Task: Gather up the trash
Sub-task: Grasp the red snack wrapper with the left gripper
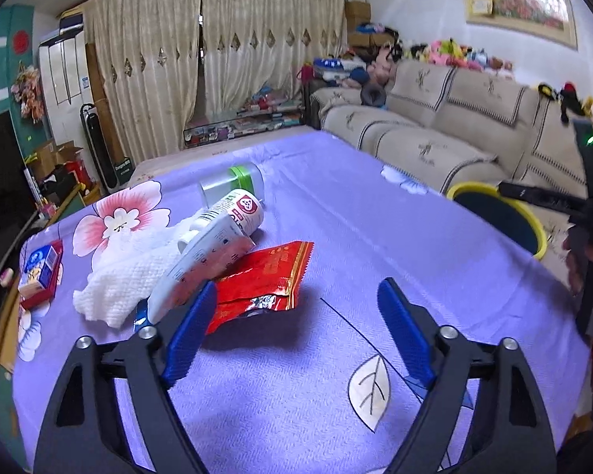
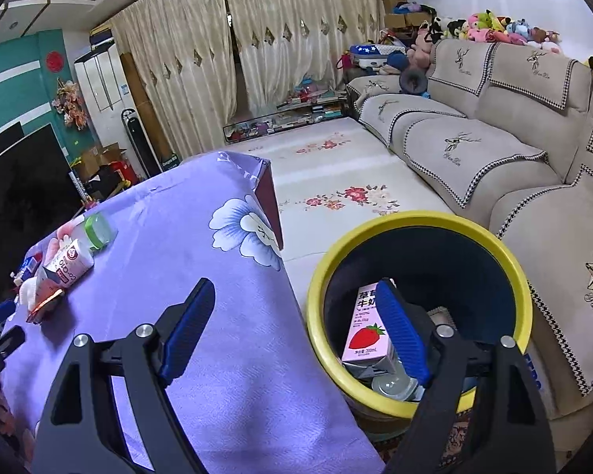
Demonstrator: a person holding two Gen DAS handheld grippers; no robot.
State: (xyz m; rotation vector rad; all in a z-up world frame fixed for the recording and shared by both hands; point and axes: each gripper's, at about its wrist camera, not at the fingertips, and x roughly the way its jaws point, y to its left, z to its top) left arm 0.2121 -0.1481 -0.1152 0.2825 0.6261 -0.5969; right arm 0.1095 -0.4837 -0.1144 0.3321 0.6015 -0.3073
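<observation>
Your left gripper [image 1: 296, 296] gapes wide and empty low in the frame, its left finger just beside the red wrapper [image 1: 263, 282] and tube [image 1: 205, 256]. Your right gripper [image 2: 294, 296] is wide too, over the yellow-rimmed bin [image 2: 506, 260], which holds a strawberry milk carton [image 2: 365, 328].

Table [image 1: 336, 205] under purple floral cloth; on it a red wrapper [image 1: 263, 280], white tube [image 1: 213, 252] lying across wrapper and tissue [image 1: 126, 276], clear bottle [image 1: 233, 185] behind, small box [image 1: 39, 272] near left edge; beside table, on floor, yellow-rimmed bin [image 2: 419, 308].
</observation>
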